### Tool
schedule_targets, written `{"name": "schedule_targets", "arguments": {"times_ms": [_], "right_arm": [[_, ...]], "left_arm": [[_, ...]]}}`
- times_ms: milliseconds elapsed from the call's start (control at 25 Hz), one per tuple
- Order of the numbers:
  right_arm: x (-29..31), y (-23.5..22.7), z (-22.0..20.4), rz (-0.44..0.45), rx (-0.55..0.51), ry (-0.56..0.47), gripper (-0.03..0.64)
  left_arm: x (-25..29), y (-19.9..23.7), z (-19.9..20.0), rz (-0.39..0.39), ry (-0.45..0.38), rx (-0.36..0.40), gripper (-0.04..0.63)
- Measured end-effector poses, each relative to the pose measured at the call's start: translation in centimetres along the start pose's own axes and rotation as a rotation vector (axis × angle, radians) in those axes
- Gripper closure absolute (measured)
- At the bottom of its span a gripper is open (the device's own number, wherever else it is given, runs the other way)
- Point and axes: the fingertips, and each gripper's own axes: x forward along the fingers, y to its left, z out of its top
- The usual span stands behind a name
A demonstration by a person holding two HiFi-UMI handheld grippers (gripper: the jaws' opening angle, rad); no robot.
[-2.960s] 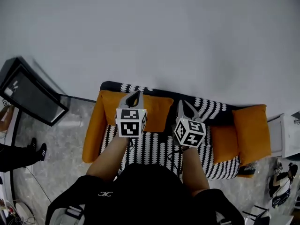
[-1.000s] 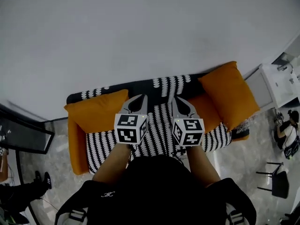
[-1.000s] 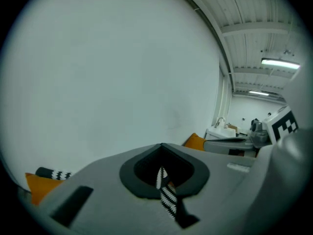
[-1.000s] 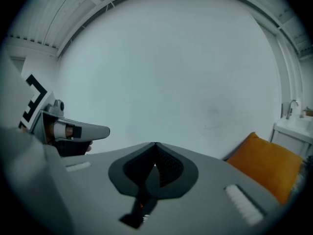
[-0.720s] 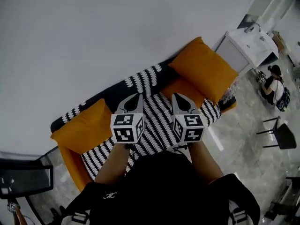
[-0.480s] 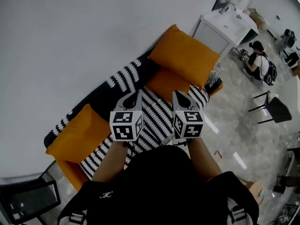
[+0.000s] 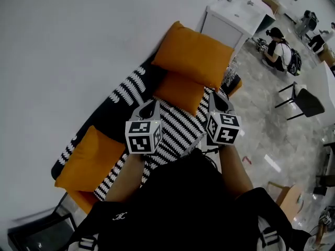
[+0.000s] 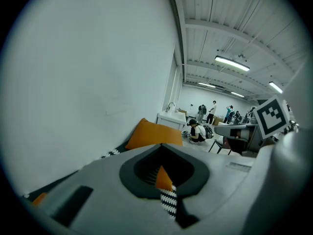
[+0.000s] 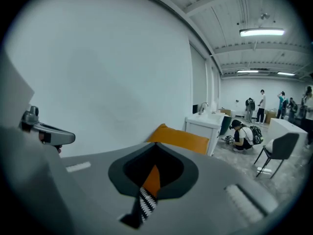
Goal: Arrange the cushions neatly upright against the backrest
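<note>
Sofa [image 7: 175, 132]: soft seat in black fabric with rows of white chevron marks. Backrest [image 7: 125, 88] in the same weave, set along a plain white wall [image 7: 68, 41].

Three orange cushions of smooth plain cloth, plump rectangles with pinched corners:
- Large cushion [image 7: 194, 54] propped at the end of the sofa beside the white cabinet [image 7: 230, 20].
- Smaller cushion [image 7: 178, 93] just beside it, flat on the seat, not upright.
- Third cushion [image 7: 89, 158] at the opposite end of the sofa, against the backrest.

Left gripper [image 7: 151, 104]: grey moulded shell with a black-and-white marker cube, jaws pressed together, nothing between them, held above the middle of the seat.

Right gripper [image 7: 216, 95]: same build, jaws likewise together and empty, above the front edge of the seat near the smaller cushion. Both grippers apart from every cushion.

Floor [image 7: 261, 135] of glossy grey marbled tile. Tap on top of the white cabinet. Black chair [image 7: 303, 102] well apart on the floor. Person [image 7: 280, 51] crouched beyond the cabinet, backpack on. Ribbed ceiling with strip lights [image 8: 232, 62] over a long open hall
</note>
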Motion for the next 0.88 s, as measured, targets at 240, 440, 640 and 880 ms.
{"name": "schedule_targets", "arguments": {"times_ms": [240,440,640,880], "right_arm": [[2.5,-5.9,-0.5,-0.087,-0.001,-0.009,0.609],[7.5,-11.5,-0.8,-0.124,-0.063,-0.022,0.609],[14.3,-18.2,-0.2,-0.101,-0.09,-0.043,0.609],[22.7,-24.2,-3.2,0.005,0.026,0.1,0.502]], "left_arm": [[5.0,-0.8,-0.6,0.007,0.073,0.026,0.588],[11.6,-1.4,1.3,0.059,0.085,0.084,0.588],[21.2,-1.8,5.1,0.093,0.07,0.123,0.536],[31.9,-0.8,6.5,0.065,0.139,0.17,0.435]]}}
